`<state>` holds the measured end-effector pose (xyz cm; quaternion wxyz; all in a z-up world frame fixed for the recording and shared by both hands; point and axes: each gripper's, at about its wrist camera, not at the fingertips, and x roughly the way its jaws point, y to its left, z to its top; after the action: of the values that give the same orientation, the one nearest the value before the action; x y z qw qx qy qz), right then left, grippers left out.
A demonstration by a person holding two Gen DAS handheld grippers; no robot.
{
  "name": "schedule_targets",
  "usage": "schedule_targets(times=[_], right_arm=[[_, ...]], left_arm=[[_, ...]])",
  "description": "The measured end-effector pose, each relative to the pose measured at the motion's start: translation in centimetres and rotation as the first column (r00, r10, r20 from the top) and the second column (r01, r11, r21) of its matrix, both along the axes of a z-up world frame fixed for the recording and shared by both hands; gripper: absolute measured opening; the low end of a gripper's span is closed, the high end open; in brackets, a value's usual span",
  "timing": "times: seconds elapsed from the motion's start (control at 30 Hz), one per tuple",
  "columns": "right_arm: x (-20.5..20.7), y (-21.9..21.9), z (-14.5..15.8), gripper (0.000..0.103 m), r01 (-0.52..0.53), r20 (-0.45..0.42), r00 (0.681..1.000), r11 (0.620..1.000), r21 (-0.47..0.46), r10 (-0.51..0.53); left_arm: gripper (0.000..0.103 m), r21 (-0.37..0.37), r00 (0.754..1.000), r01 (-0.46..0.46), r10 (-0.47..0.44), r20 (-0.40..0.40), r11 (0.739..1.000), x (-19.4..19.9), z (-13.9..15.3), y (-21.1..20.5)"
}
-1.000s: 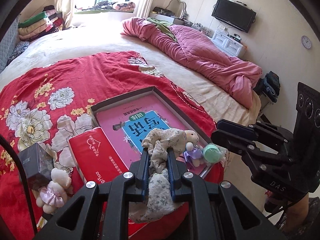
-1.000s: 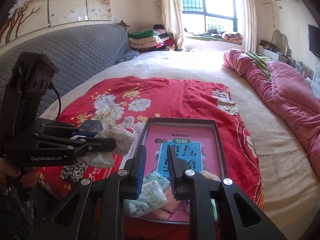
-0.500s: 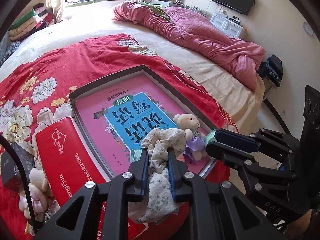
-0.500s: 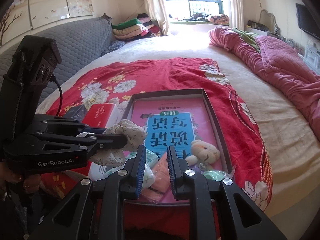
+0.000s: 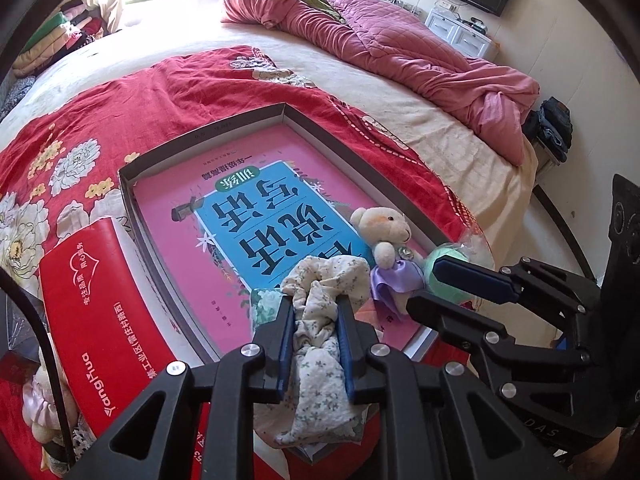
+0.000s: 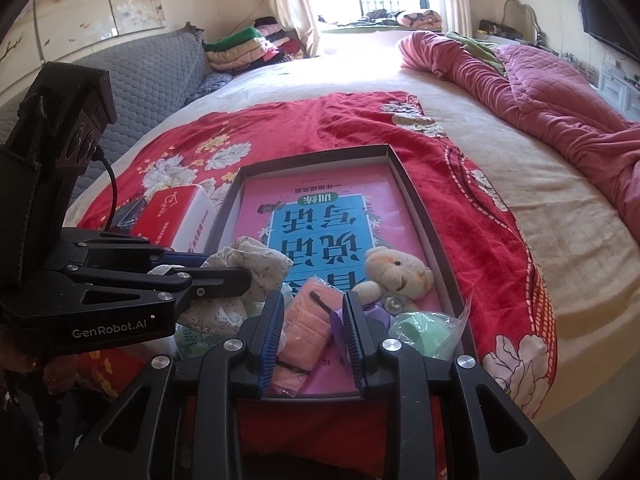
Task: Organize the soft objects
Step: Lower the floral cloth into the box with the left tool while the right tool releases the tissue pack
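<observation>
Left gripper (image 5: pixel 314 312) clamped on a floral cloth (image 5: pixel 320 344) at lower centre, over the near end of the tray (image 5: pixel 208 136), right gripper (image 6: pixel 314 312) parted and empty (pink pack (image 6: pixel 308 320) showing between its fingers), teddy (image 6: pixel 396 270) right of centre.

left tool (image 6: pixel 224 276): "GenRobot.AI" | right tool (image 5: pixel 460 284): "DAS" | red tissue pack (image 5: pixel 92 304): "YangHua"; book title unreadable

black hand-held gripper (image 5: pixel 314 320), blue pads (image 5: pixel 285 344), silver screws (image 5: pixel 249 350)
</observation>
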<state>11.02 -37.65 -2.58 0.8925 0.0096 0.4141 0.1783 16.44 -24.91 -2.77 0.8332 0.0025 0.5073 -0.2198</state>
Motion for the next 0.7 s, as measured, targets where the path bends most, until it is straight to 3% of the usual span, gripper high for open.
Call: schedule_targets(times=[0.47, 0.7], right_arm=[[0.4, 0.1, -0.9, 0.037, 0.020, -0.015, 1.000, 0.999, -0.031, -0.021], [0.4, 0.2, -1.1, 0.048, 0.026, -0.018, 0.999, 0.998, -0.051, -0.027]], left_arm=[[0.028, 0.002, 0.999, -0.016, 0.017, -0.033, 1.000, 1.1, -1.1, -0.2], [0.032, 0.002, 0.999, -0.018, 0.019, -0.029, 1.000, 1.2, -1.2, -0.1]])
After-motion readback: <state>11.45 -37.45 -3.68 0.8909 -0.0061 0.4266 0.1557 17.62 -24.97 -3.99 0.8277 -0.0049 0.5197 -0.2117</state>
